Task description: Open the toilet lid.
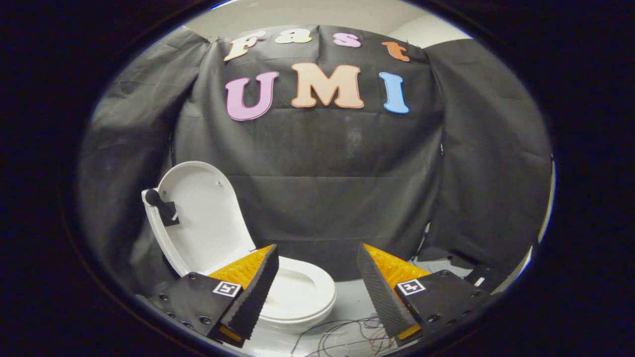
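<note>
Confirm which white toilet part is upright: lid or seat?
The lid, raised with a black knob on its edge. The seat lies flat behind the open fingers.

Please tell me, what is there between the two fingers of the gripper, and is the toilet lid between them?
No. In the gripper view the open gripper holds nothing; between its fingers show the toilet seat and bare floor. The raised toilet lid stands beyond the left finger.

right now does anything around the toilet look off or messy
Loose thin wires lie tangled on the floor ahead of the open gripper, beside the toilet. A black knob sticks out from the raised lid. Nothing looks spilled or broken.
</note>
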Motion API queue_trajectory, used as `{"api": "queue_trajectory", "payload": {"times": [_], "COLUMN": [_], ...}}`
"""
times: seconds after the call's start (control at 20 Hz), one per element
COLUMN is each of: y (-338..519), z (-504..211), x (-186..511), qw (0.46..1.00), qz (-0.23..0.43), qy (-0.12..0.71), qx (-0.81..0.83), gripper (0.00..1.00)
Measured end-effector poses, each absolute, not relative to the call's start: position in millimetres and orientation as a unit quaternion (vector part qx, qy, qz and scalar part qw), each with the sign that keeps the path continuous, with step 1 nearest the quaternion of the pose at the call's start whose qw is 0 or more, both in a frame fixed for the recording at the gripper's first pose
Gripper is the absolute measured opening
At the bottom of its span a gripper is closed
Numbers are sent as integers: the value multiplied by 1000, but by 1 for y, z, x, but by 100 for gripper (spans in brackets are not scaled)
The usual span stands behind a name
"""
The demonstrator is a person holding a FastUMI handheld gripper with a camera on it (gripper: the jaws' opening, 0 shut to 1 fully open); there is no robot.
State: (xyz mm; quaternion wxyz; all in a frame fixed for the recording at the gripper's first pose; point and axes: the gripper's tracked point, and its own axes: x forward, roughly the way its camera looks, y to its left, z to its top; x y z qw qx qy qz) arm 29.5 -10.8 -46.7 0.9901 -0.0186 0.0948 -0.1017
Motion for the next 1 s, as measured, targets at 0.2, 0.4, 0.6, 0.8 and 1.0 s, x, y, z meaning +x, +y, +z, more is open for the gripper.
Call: {"api": "queue_trajectory", "payload": {"times": [0.2, 0.4, 0.6, 0.8, 1.0], "y": [-13, -10, -12, -15, -19], "z": [-19, -31, -28, -26, -26], "x": [28, 27, 27, 25, 24], "qw": [993, 992, 992, 991, 991], "qz": [-103, -99, -100, -106, -111], "qy": [60, 80, 78, 75, 75], "qx": [-12, -17, -19, -15, -14], "gripper": [98, 98, 99, 99, 99]}}
